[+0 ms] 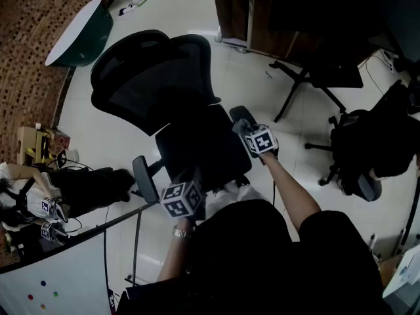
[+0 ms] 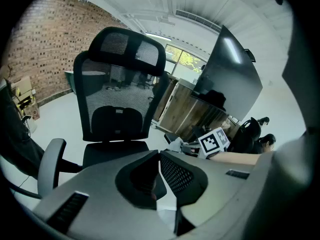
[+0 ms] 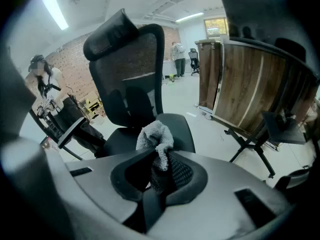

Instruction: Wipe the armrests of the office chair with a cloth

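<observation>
- Tools: two. The left tool (image 2: 160,155) is clenched on nothing, its jaws together. The right tool (image 3: 161,160) grasps the cloth (image 3: 156,135).
- Cloth: one, pinched between the right tool's jaws and bunching out past their tips.
- Chair (image 1: 157,77): one, ahead of both tools, with two armrests. The left armrest (image 1: 144,178) is just beside the left tool. The right armrest (image 1: 240,115) is at the cloth; I cannot tell whether they touch.
- Cloth look: grey, fluffy, crumpled into a wad.
</observation>
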